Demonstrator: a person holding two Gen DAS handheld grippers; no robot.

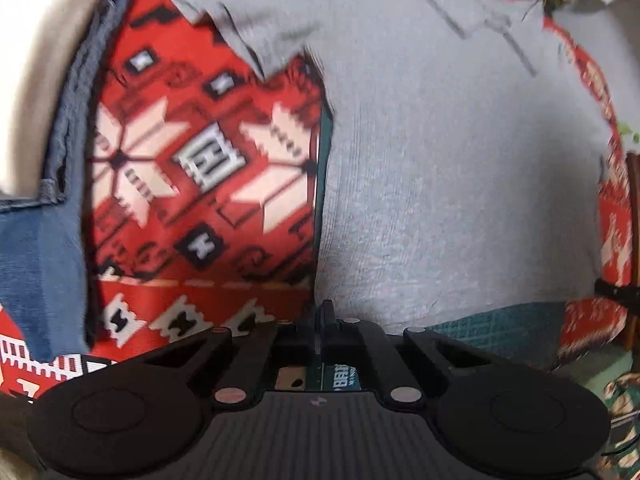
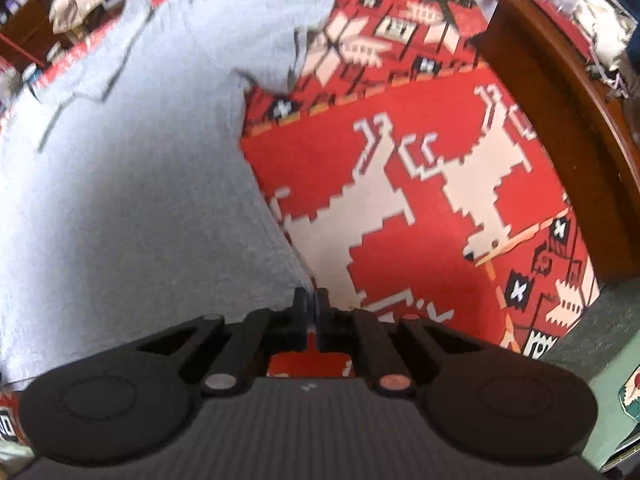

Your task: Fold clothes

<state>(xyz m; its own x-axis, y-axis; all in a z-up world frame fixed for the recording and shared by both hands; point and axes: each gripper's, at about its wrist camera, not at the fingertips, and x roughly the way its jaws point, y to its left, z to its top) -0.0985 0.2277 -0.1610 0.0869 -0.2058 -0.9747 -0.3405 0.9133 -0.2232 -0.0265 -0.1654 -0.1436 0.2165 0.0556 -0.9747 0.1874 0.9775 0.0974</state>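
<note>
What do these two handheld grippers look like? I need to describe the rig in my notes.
Both look alike. The left gripper and right gripper are matte black, each with a ribbed body, two round side discs, angled linkage bars with silvery or coppery pivot pins, and slim black fingers. No cables or sleeves show.

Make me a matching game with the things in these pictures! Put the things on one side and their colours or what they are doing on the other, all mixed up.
Things:
1. shirt
2. blanket
3. jeans
4. left gripper

Colours or states:
A. red with white patterns
B. shut at the shirt's bottom corner
C. blue, at the left edge of the left wrist view
D. grey, spread out flat

Right pairs: 1-D, 2-A, 3-C, 4-B
</note>
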